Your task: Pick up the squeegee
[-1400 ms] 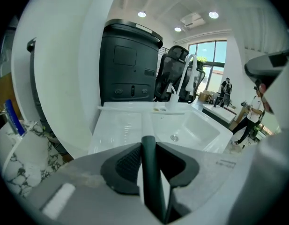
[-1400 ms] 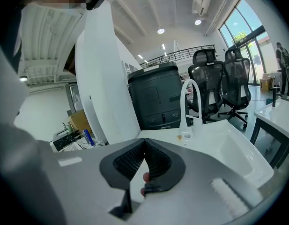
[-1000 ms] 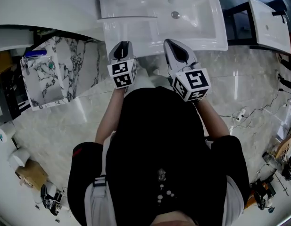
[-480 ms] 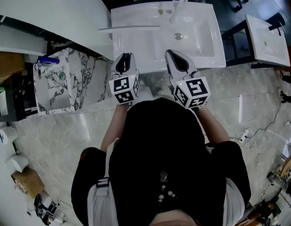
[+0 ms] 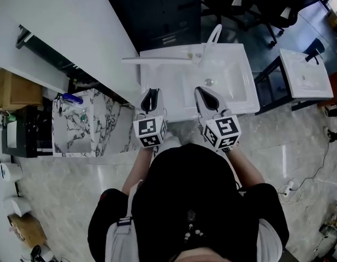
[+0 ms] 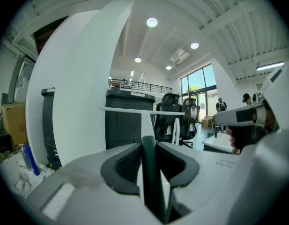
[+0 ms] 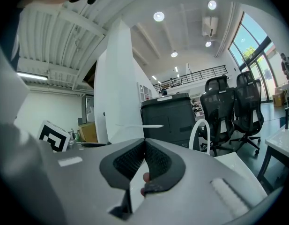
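A white squeegee is held upright, its long blade point(image 5: 157, 59) lying level above the sink's left part. Its dark handle point(image 6: 150, 172) runs up between the pads of my left gripper point(image 5: 151, 95), which is shut on it; in the left gripper view point(image 6: 148, 143) the white stem and blade point(image 6: 142, 109) rise beyond the jaws. My right gripper point(image 5: 205, 95) hovers beside it at the sink's front edge, jaws shut with the pads meeting at their tips point(image 7: 144, 143) and nothing held. The blade point(image 7: 139, 125) also shows in the right gripper view, ahead to the left.
A white sink point(image 5: 234, 100) with a curved white faucet point(image 5: 212, 37) stands in front of me. A marble-patterned shelf point(image 5: 75, 127) holds a blue bottle point(image 5: 71, 98) at left. A second basin point(image 5: 305, 72) is at right; a dark cabinet point(image 5: 157, 15) and office chairs point(image 6: 174, 121) lie behind.
Both grippers have risen, the left one more, carrying the squeegee up with it. The head view has swung so the sink sits lower in the picture.
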A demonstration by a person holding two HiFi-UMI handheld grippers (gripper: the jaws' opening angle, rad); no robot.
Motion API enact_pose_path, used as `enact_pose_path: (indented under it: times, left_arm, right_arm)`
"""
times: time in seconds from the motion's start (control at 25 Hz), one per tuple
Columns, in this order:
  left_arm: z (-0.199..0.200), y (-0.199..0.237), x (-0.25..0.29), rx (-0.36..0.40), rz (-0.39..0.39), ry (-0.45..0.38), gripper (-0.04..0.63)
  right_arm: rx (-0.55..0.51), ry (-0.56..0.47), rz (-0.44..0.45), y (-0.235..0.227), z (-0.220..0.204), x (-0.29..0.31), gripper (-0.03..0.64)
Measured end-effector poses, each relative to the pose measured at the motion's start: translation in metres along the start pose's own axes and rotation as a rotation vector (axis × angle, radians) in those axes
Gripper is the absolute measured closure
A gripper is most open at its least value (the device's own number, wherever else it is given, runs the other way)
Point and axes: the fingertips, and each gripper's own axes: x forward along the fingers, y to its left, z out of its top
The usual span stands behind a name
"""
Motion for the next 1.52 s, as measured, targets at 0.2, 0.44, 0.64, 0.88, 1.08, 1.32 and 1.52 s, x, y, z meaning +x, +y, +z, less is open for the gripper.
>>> enact_pose_path:
  times: [0.2, 0.44, 0.64, 0.88, 1.08, 1.32, 1.52]
  left_arm:
    - [0.029, -0.002, 0.000, 0.028, -0.015, -0.071, 0.489]
    - [0.059, -0.001, -0.002, 0.042, -0.011, -0.138, 0.489]
    - [0.080, -0.006, -0.003, 0.041, -0.020, -0.190, 0.489]
    - [0.092, -0.009, -0.005, 0.036, -0.027, -0.215, 0.489]
    - [0.096, -0.013, -0.007, 0.016, -0.033, -0.221, 0.489]
    - [0.091, -0.017, -0.008, 0.019, -0.036, -0.213, 0.489]
    - [0.086, -0.011, -0.011, 0.014, -0.020, -0.206, 0.489]
  right_arm:
    - [-0.013, -0.028, -0.016, -0.003, 0.012, 0.000, 0.614]
    - [-0.031, -0.070, -0.013, -0.001, 0.036, 0.000, 0.615]
    - [-0.060, -0.098, 0.004, 0.003, 0.053, -0.001, 0.615]
    - [-0.037, -0.115, 0.014, 0.005, 0.061, -0.003, 0.615]
    - [-0.027, -0.118, 0.017, 0.002, 0.065, -0.004, 0.615]
    - [-0.020, -0.107, 0.024, 0.002, 0.062, -0.003, 0.615]
    - [-0.015, -0.100, 0.035, 0.005, 0.059, -0.001, 0.615]
